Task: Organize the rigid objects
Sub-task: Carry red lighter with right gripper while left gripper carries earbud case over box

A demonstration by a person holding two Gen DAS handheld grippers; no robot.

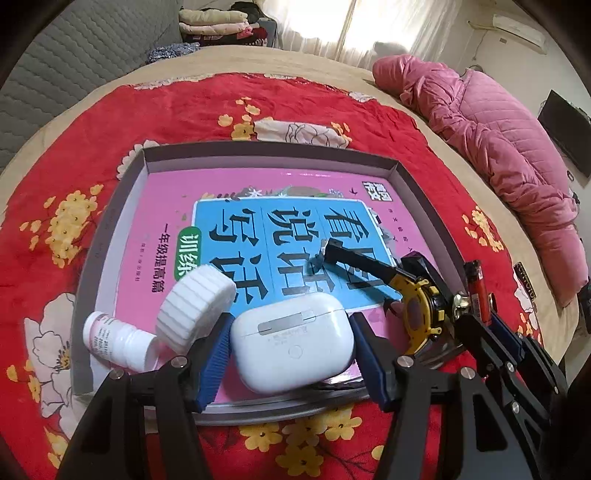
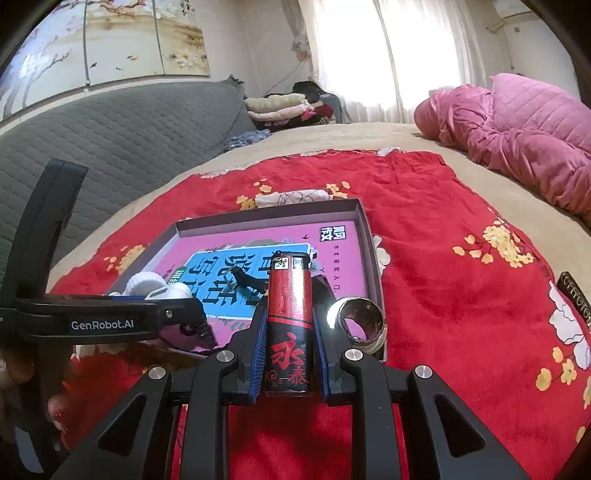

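A shallow grey box [image 1: 269, 157] lies on the red floral blanket with a pink and blue book [image 1: 166, 206] flat inside it. My left gripper [image 1: 291, 343] is shut on a white earbud case [image 1: 291, 343], held low over the box's near edge. A white pill bottle [image 1: 118, 339] and its ribbed white cap [image 1: 195, 306] lie at the box's near left. A yellow and black tape measure [image 1: 421, 314] lies at the near right. My right gripper [image 2: 290, 332] is shut on a red and black lighter [image 2: 290, 325], held upright near the box's right corner, beside a metal ring [image 2: 360, 321].
A pink quilted duvet [image 1: 498, 147] lies on the bed to the right. Folded clothes [image 1: 218, 22] are stacked at the far end. A grey padded headboard [image 2: 110, 147] runs along the left. Open red blanket [image 2: 461, 295] spreads right of the box.
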